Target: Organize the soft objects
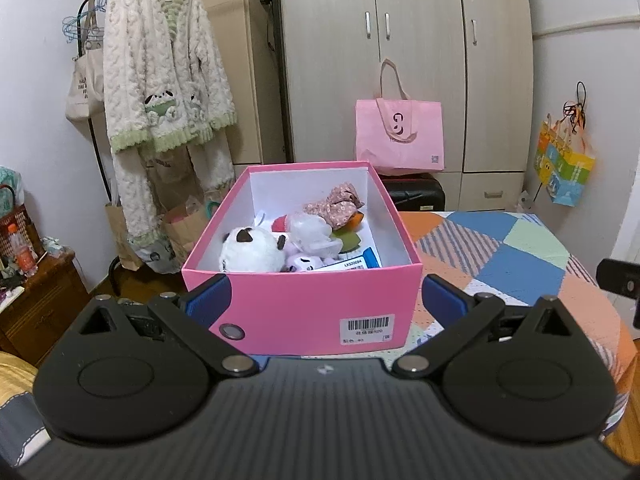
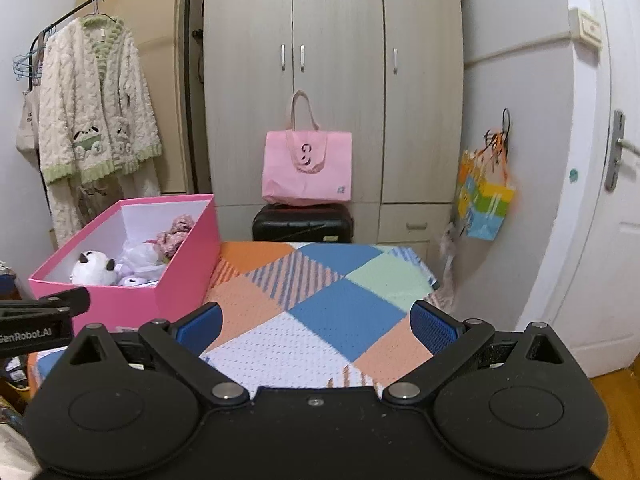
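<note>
An open pink shoebox (image 1: 280, 308) stands on the patchwork cover (image 1: 500, 248), near its left edge. Inside lie a panda plush (image 1: 250, 250), a small pink-white plush (image 1: 304, 264), a white mesh bundle (image 1: 314, 232), a floral cloth piece (image 1: 336, 204) and a blue labelled item (image 1: 360, 262). My left gripper (image 1: 326, 300) is open, its blue pads flanking the near end of the box; I cannot tell if they touch it. My right gripper (image 2: 316, 324) is open over the cover (image 2: 340, 312), holding nothing. To its left is the box (image 2: 132, 300) with the panda (image 2: 94, 268) inside.
A pink tote (image 2: 306, 168) sits on a black suitcase (image 2: 302, 222) before the wardrobe (image 2: 332, 60). A fluffy robe (image 1: 160, 72) hangs on a rack at left, above paper bags. A colourful bag (image 2: 484, 204) hangs by the door (image 2: 600, 200). A wooden nightstand (image 1: 36, 300) stands far left.
</note>
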A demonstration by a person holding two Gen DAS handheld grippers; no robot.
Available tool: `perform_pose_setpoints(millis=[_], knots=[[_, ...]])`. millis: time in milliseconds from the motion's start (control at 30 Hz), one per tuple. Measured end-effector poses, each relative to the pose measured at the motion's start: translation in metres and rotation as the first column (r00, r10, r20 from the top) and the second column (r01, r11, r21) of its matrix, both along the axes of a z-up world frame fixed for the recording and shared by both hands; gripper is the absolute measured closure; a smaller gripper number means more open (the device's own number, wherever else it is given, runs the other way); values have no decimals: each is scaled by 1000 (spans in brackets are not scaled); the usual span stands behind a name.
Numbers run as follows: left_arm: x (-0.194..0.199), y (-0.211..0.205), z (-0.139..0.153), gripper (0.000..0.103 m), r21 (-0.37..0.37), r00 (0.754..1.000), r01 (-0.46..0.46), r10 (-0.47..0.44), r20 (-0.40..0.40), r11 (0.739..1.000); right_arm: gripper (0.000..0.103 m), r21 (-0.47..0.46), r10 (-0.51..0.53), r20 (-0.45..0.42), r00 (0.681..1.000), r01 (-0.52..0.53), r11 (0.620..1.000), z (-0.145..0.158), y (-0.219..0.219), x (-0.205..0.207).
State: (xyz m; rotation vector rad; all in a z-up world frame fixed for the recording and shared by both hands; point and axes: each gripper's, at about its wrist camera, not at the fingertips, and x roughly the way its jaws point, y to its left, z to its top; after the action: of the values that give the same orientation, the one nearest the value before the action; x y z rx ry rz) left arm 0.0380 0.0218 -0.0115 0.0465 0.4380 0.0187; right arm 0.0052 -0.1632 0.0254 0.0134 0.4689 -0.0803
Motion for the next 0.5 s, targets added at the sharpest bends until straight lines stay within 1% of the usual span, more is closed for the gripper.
perform_pose_setpoints(millis=[200, 367, 500], knots=[[-1, 0, 0, 0, 4, 1000, -1, 1, -4, 1000, 1, -30, -2, -1, 1000, 2, 1000, -3, 3, -2], [-3, 0, -1, 0, 18, 1000, -4, 4, 2, 1000, 1, -75, -14, 21, 1000, 16, 997, -4, 5, -4], [-5, 1, -1, 0, 27, 1000, -5, 5, 9, 1000, 1, -73, -23, 26, 999, 25, 997, -3, 2, -4]])
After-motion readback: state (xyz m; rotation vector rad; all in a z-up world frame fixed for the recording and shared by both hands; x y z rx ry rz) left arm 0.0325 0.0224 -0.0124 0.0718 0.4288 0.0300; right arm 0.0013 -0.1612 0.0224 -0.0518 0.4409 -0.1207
